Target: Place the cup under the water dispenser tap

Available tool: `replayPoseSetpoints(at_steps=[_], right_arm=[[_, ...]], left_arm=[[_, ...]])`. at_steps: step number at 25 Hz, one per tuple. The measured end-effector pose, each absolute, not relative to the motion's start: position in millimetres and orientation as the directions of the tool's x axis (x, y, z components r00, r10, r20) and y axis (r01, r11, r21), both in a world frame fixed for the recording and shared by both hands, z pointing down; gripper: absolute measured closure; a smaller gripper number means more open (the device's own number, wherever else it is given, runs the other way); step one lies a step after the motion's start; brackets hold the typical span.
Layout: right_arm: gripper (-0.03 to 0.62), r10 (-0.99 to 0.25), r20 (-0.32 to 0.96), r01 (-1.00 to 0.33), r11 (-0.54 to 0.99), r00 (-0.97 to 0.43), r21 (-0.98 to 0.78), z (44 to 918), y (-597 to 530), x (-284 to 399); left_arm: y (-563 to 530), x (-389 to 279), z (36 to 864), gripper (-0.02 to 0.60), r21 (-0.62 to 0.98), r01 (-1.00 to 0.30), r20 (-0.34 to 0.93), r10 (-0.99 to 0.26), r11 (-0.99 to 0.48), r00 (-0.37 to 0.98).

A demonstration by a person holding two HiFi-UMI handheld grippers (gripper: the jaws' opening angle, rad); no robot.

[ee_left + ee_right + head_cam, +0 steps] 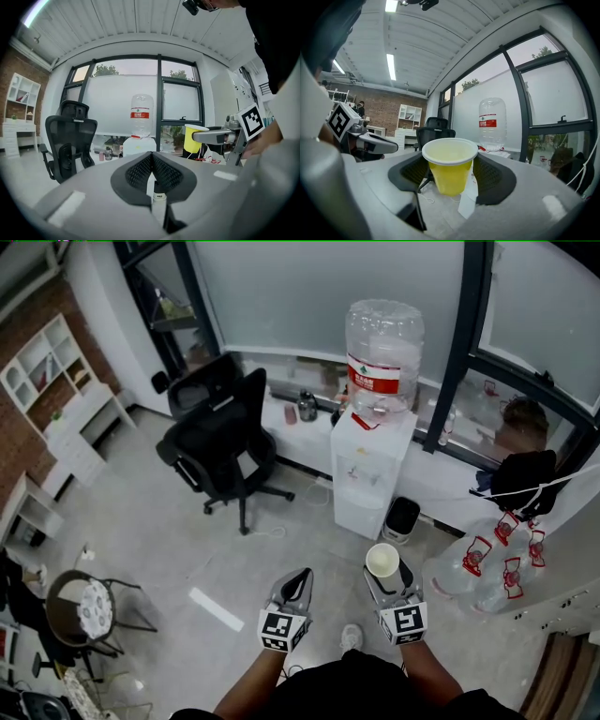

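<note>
- Head view: both forearms reach forward from 6 o'clock, side by side and near level. The left tongs (301, 576) are pinched together and empty. The right tongs (384, 570) grip a cup (382, 559) upright, its open mouth facing up.
- The water dispenser (370, 470) stands on the grey floor (141, 521) at 12 o'clock from the cup and well apart from it. A large clear bottle (384, 352) sits on top of it. A black office chair (220, 442) stands at 10 o'clock, and a small black bin (402, 517) is just beside the dispenser's base.
- The bottle's red label has white writing too small to read.
- Left gripper view: the pads of the left tongs (152, 164) meet, with nothing between them. The yellow cup (192, 139) shows at 2 o'clock in the other tongs, and the dispenser is at 12 o'clock.
- Right gripper view: the jaws stand wide, with both pads against the cup's (450, 166) sides. The cup is yellow with a white rim. The bottle (492, 122) is at 1 o'clock, and a brick wall (375, 105) with white shelves (408, 115) is at 10 o'clock.
</note>
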State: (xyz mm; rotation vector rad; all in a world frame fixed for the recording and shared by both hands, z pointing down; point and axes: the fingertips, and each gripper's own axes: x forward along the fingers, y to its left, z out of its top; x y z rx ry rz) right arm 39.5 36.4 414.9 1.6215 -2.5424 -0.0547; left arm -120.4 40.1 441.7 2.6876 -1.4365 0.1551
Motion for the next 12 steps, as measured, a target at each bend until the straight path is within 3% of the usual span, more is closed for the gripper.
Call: replayPoseSetpoints(at_steps=[12], right_arm=[[0.296, -0.886, 0.073, -0.884, 0.462, -0.457, 0.076, 415.9, -46.7, 58.0]], left_arm=[[-36.2, -90.1, 440.2, 0.568, 0.014, -0.844, 0.145, -0.834, -0.537, 0.533]])
